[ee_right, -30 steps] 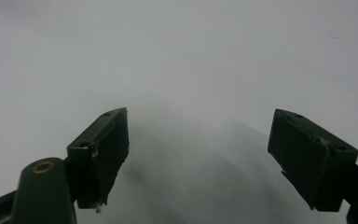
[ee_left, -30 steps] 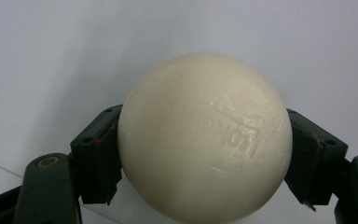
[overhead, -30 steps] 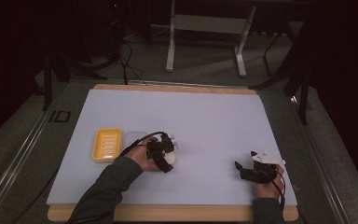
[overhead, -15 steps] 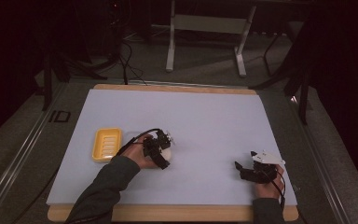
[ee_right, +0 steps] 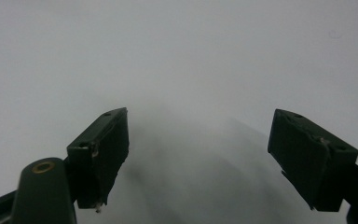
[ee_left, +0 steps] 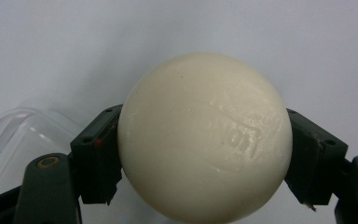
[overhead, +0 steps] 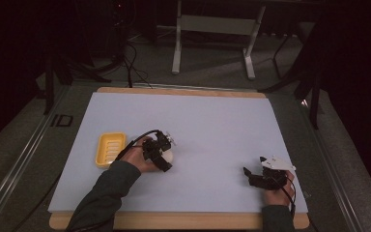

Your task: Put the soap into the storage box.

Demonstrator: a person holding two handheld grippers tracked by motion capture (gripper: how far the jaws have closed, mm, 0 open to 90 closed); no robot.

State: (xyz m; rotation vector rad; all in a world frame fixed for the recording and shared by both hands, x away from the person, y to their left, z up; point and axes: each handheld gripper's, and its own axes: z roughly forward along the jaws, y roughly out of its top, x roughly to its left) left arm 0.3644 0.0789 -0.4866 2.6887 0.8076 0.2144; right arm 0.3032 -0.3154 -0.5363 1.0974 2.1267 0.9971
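Cream ball gripped beside a yellow tray on the pale table mat

A yellow tray (overhead: 110,149) lies at near left; just right of it, the left gripper (overhead: 160,153) clamps a cream ball (ee_left: 205,137) between both jaws, while the right gripper (overhead: 261,177) rests at near right, jaws wide apart and empty.

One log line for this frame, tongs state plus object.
left tongs: shut on cream soap bar | beside yellow soap dish | right tongs: open, empty, over white mat

1 cream soap bar (ee_left: 205,140), 1 yellow soap dish (overhead: 110,149), 2 tongs: left tongs (overhead: 160,153), right tongs (overhead: 253,177)
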